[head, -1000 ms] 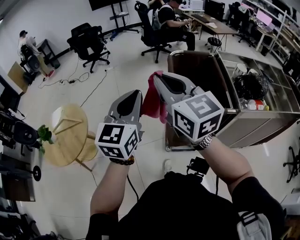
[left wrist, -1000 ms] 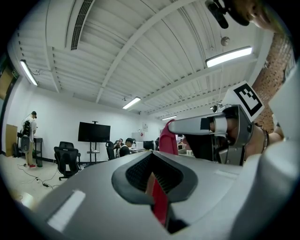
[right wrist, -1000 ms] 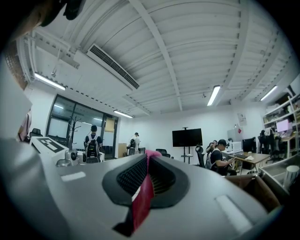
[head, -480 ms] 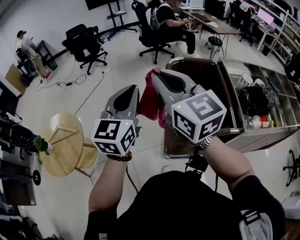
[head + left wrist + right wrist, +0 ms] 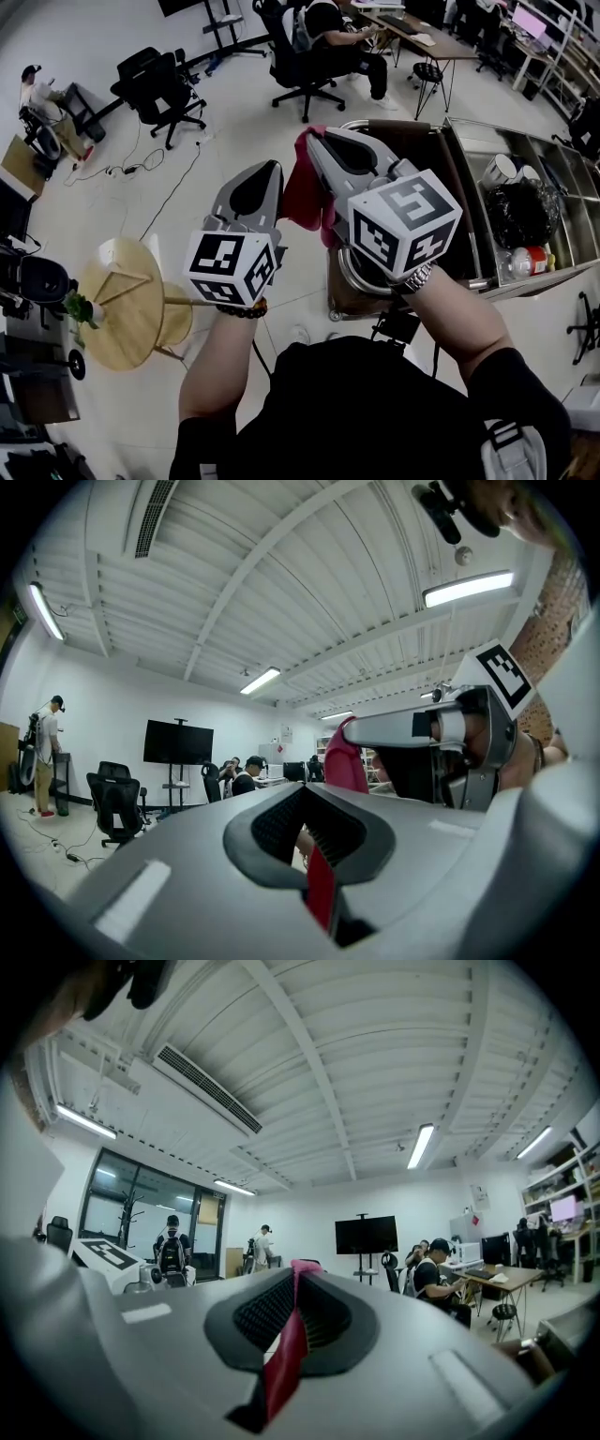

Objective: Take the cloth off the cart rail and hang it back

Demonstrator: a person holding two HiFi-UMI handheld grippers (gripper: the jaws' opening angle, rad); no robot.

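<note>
the red cloth [image 5: 302, 192] is held up in the air between the 2 grippers, just beside the near end of the cart [image 5: 403, 155] and not on its rail [image 5: 370, 125]. the left gripper [image 5: 260, 183] is seen with its jaws pressed together on a thin edge of the fabric, and the right gripper [image 5: 319, 145] is clamped on another edge in the same way, a red strip being pinched in each gripper view. the taking-off is judged done; the hanging back is not yet done. 2 things could go wrong from here. only a narrow fold is caught in each pair of jaws, so a sharp pull apart could draw the fabric out of 1 grip and let it swing or drop to the floor. if the cloth is lowered without being spread and carried over the rail, it could be bunched on 1 side and slide off — or fall into the cart. much is hidden: in the head view most of the cloth is covered by the gripper bodies, so its lower hem and full spread cannot be made out. both gripper views are tilted up at the ceiling and no rail is shown in them.
</note>
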